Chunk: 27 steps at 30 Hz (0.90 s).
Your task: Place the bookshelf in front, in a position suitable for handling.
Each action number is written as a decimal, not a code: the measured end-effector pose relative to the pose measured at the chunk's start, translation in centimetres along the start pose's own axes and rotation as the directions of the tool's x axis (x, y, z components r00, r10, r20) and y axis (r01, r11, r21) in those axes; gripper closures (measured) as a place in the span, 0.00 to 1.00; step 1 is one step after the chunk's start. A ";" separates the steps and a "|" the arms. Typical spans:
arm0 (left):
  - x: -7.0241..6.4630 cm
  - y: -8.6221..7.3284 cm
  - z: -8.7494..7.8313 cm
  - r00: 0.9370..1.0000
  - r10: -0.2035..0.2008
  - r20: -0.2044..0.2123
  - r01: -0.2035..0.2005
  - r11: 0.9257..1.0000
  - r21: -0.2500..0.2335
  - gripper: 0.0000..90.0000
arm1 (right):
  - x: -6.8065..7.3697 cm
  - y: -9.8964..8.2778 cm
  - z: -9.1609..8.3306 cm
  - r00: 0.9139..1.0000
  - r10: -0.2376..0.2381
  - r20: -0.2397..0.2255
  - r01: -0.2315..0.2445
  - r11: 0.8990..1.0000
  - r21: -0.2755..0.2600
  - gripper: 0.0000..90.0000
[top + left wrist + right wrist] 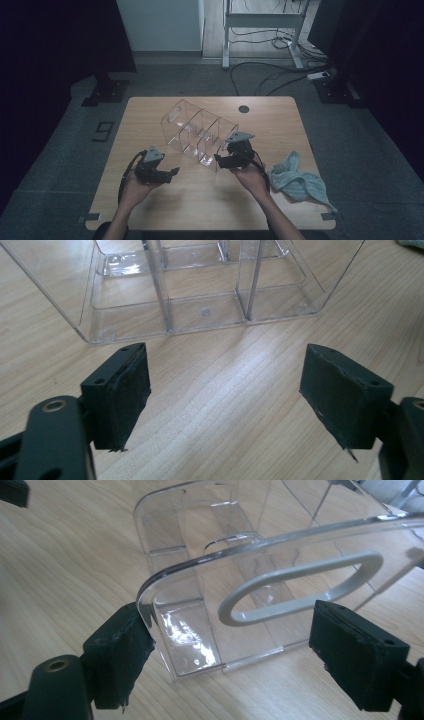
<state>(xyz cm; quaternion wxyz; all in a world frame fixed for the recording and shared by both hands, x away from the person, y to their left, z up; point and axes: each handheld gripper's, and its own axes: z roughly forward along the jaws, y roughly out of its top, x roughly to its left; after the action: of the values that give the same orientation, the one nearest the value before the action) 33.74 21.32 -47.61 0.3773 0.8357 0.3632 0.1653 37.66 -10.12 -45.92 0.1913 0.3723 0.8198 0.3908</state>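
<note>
The clear plastic divided organiser [197, 134] lay on the pale wooden table [150, 112]. The left gripper [225, 390] stood released near its left side. The right gripper [230, 645] gaped around its near right end, the left pad touching the wall, not clenched.

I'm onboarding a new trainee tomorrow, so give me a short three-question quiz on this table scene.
1. True or false: the left gripper is clamped on the clear organizer.
2. What lies at the table's right edge? A) a blue cloth B) a mug C) a book
3. Which gripper has an end wall of the organizer between its jaws?

Key: 1 false, its jaws stand open over bare wood; 2 A, the blue cloth; 3 the right gripper.
</note>
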 end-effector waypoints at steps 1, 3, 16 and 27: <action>0.0 0.0 0.0 1.000 -0.002 0.000 0.002 1.000 -0.001 0.23 | -0.2 -0.1 -0.1 1.000 -0.004 0.017 0.004 1.000 0.002 0.19; 0.1 0.0 0.0 1.000 0.001 -0.003 -0.001 1.000 0.000 0.23 | -0.3 -0.1 -0.2 1.000 -0.001 0.023 0.001 1.000 0.003 0.19; 0.6 -0.2 0.0 1.000 0.001 -0.020 -0.001 1.000 0.002 0.23 | -3.5 -1.0 -1.0 0.993 0.071 0.090 -0.071 0.997 -0.005 0.26; 0.6 -0.3 0.0 1.000 0.013 -0.026 -0.013 1.000 0.012 0.23 | -2.5 0.9 -0.2 0.994 0.060 0.087 -0.058 0.998 -0.028 0.50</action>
<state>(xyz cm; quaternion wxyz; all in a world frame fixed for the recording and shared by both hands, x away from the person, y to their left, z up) 34.01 21.87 -47.84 0.3664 0.8381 0.3635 0.1764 39.60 -11.76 -45.10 0.2199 0.4108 0.7943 0.3899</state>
